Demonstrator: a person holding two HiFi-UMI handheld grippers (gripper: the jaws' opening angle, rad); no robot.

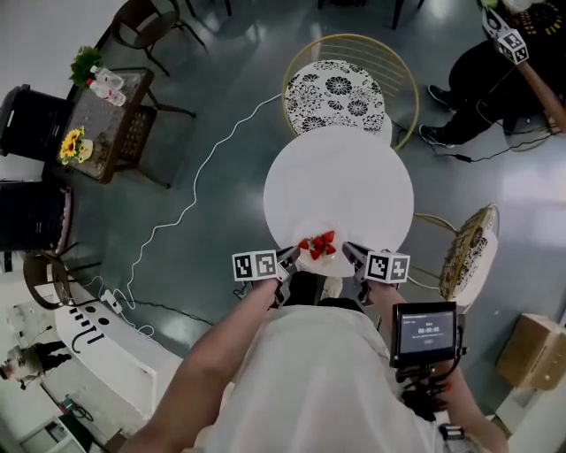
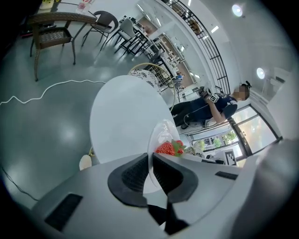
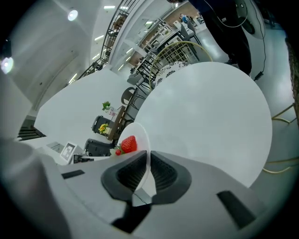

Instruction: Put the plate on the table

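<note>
I grip strawberry plate [image 1: 318,262] rim with left gripper [image 1: 288,259] and right gripper [image 1: 351,254], jaws clenched, at table [image 1: 340,168] near edge; next, lower level.

Illumination is bright, cool and diffuse. Ceiling lamps [image 2: 238,9] appear as small glare spots in both gripper views. The glossy floor [image 1: 522,190] shows pale reflections, and the table [image 1: 339,177] top is near overexposure. Both gripper views exhibit strong fisheye curvature and black vignetted corners.
</note>
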